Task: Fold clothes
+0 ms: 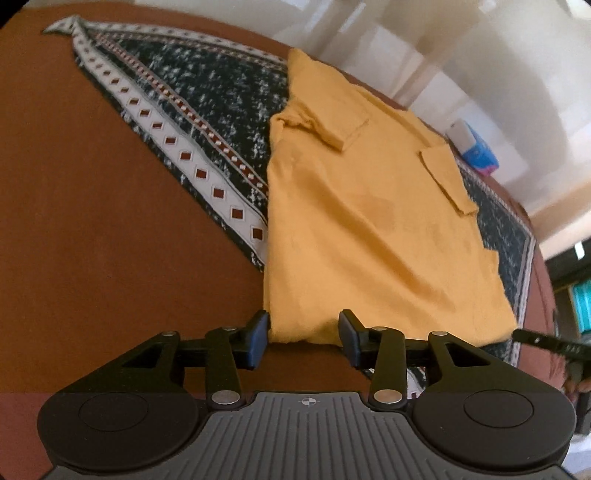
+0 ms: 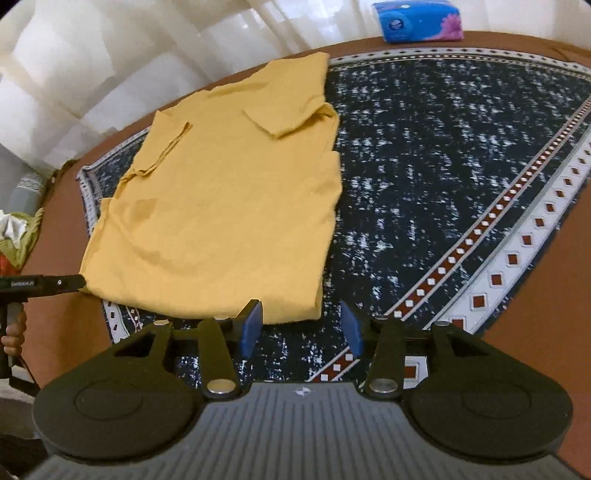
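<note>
- A yellow short-sleeved cloth shirt (image 1: 369,221) lies flat on a dark blue speckled mat with a white border of red diamonds (image 1: 192,110).
- The mat is spread over a brown surface (image 1: 74,221); I cannot tell if it is a bench or a bed.
- Both sleeves of the shirt are folded in on top of it, so it looks like a long strip.
- The left tool (image 1: 303,338) has black arms and blue pads, and its two fingers stand apart.
- The near bottom edge of the shirt sits right between those two fingers, at the shirt's left corner.
- I cannot tell if the pads touch the cloth.
- The right tool (image 2: 301,326) looks the same, and its two fingers are spread apart too.
- Its left finger (image 2: 251,325) is at the near right corner of the shirt, and its right finger is over the bare mat.
- Nothing is pinched in either tool.
- In the right wrist view, the tip of the left tool pokes in from the left, beside the shirt's other near corner, with a person's hand (image 2: 14,336) under it.
- A blue tissue pack with a pink flower (image 2: 417,20) lies on the far side of the brown surface, past the mat.
- White curtains (image 2: 110,55) hang behind it all.
- A small heap of green and white clothes (image 2: 16,236) shows at the left edge of the right wrist view.
</note>
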`<action>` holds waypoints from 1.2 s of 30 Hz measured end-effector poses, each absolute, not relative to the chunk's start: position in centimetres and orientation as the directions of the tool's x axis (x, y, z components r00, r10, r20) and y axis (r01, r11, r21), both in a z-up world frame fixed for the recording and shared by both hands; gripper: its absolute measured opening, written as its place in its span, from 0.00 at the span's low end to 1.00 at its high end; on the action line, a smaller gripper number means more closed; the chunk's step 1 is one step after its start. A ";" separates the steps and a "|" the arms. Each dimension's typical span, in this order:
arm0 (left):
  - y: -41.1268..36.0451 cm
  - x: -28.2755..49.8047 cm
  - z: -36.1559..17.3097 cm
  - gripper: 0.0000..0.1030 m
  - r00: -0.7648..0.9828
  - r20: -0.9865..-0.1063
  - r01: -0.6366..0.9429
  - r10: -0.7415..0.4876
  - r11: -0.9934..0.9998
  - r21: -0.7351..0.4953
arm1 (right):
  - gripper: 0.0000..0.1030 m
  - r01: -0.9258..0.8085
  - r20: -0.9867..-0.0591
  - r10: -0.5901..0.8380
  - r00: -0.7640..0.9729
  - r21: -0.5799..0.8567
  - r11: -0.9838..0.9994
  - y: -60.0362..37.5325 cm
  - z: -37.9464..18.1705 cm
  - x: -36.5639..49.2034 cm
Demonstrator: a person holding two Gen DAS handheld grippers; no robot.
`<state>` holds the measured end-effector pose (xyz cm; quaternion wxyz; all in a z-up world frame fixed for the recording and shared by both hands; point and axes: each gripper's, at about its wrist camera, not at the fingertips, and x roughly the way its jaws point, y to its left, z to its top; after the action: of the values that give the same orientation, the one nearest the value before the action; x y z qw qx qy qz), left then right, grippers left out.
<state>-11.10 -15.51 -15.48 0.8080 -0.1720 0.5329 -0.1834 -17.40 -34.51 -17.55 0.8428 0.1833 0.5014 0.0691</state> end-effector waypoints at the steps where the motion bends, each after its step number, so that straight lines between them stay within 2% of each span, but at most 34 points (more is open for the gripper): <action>1: -15.5 -11.2 -15.5 0.45 0.367 -0.798 0.104 -0.477 0.874 -0.475 | 0.50 0.061 -0.817 0.310 0.485 0.386 0.921 -34.6 -17.7 -17.3; 4: -15.4 -11.4 -15.5 0.42 0.376 -0.799 0.080 -0.470 0.875 -0.477 | 0.49 0.043 -0.811 0.342 0.475 0.409 0.911 -34.7 -18.1 -17.1; 5: -15.5 -11.4 -15.5 0.36 0.378 -0.799 0.076 -0.468 0.876 -0.477 | 0.47 0.039 -0.810 0.353 0.469 0.418 0.908 -34.7 -18.3 -17.0; 6: -15.6 -11.4 -15.5 0.28 0.379 -0.800 0.077 -0.465 0.877 -0.474 | 0.40 0.037 -0.808 0.364 0.463 0.428 0.903 -34.8 -18.5 -17.0; 7: -15.7 -11.4 -15.5 0.15 0.381 -0.802 0.077 -0.459 0.880 -0.468 | 0.35 0.036 -0.807 0.375 0.456 0.438 0.898 -34.9 -18.6 -16.8; 9: -15.9 -11.4 -15.6 0.09 0.388 -0.804 0.086 -0.451 0.886 -0.456 | 0.14 0.038 -0.807 0.392 0.442 0.454 0.890 -35.0 -19.0 -16.6; 10: -16.0 -11.5 -15.5 0.07 0.392 -0.804 0.088 -0.447 0.888 -0.451 | 0.09 0.038 -0.805 0.403 0.435 0.464 0.885 -35.1 -19.2 -16.4; 16: -15.5 -11.8 -14.4 0.05 0.399 -0.798 0.086 -0.451 0.885 -0.457 | 0.07 0.038 -0.779 0.473 0.411 0.533 0.845 -36.2 -18.5 -16.0; 24: -14.7 -9.8 -10.6 0.05 0.448 -0.736 0.068 -0.508 0.840 -0.538 | 0.07 0.042 -0.710 0.543 0.449 0.624 0.780 -38.3 -14.5 -13.6; 29: -14.5 -6.1 -8.7 0.04 0.508 -0.683 0.028 -0.525 0.802 -0.596 | 0.07 0.058 -0.673 0.549 0.495 0.657 0.752 -39.5 -12.6 -9.8; 36: -15.7 0.3 -8.0 0.04 0.608 -0.644 0.014 -0.463 0.818 -0.575 | 0.07 0.117 -0.632 0.521 0.573 0.693 0.712 -40.9 -12.1 -3.0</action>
<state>0.33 -15.72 -7.98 0.8559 -0.2675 0.4200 -0.1393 -3.04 -40.86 -12.06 0.8112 0.3586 0.4447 0.1246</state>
